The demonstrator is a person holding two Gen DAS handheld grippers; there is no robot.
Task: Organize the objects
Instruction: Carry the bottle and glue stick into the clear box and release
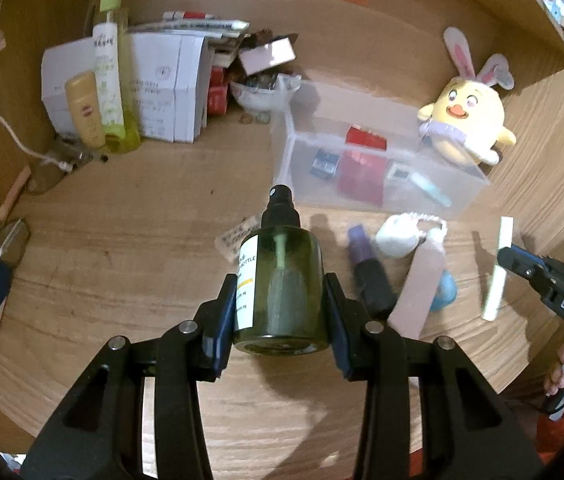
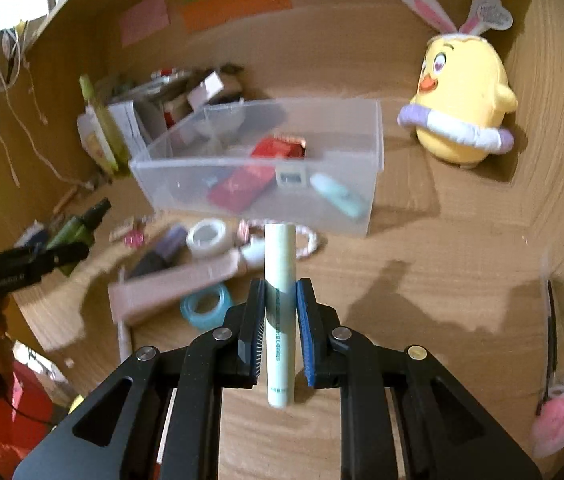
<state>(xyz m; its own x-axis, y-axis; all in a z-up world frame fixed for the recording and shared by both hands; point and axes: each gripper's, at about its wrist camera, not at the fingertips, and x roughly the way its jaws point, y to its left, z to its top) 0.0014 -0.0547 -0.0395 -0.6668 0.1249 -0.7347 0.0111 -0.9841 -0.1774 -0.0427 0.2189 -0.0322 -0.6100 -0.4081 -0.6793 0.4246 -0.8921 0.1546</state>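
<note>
Just in front of the clear plastic bin [image 1: 378, 160], the left gripper [image 1: 278, 300] has its fingers clamped on a dark green spray bottle [image 1: 282, 280], black nozzle pointing toward the bin and lifted off the wooden table [image 1: 122, 240]. To the right of the bin's near wall, the right gripper [image 2: 280, 320] has its fingers pressed tight on a slim pale green tube [image 2: 280, 300], held lengthwise and aimed at the bin. Inside the bin lie a red packet [image 2: 242, 188], a small white square case [image 2: 291, 178] and a mint tube [image 2: 338, 194]. Between bin and grippers sit a white tape roll [image 2: 208, 237], a blue tape roll [image 2: 206, 306], a long pink box [image 2: 174, 286] and a purple-capped item [image 1: 366, 264]. Behind the bin's right end stands a yellow chick plush [image 2: 462, 92].
</note>
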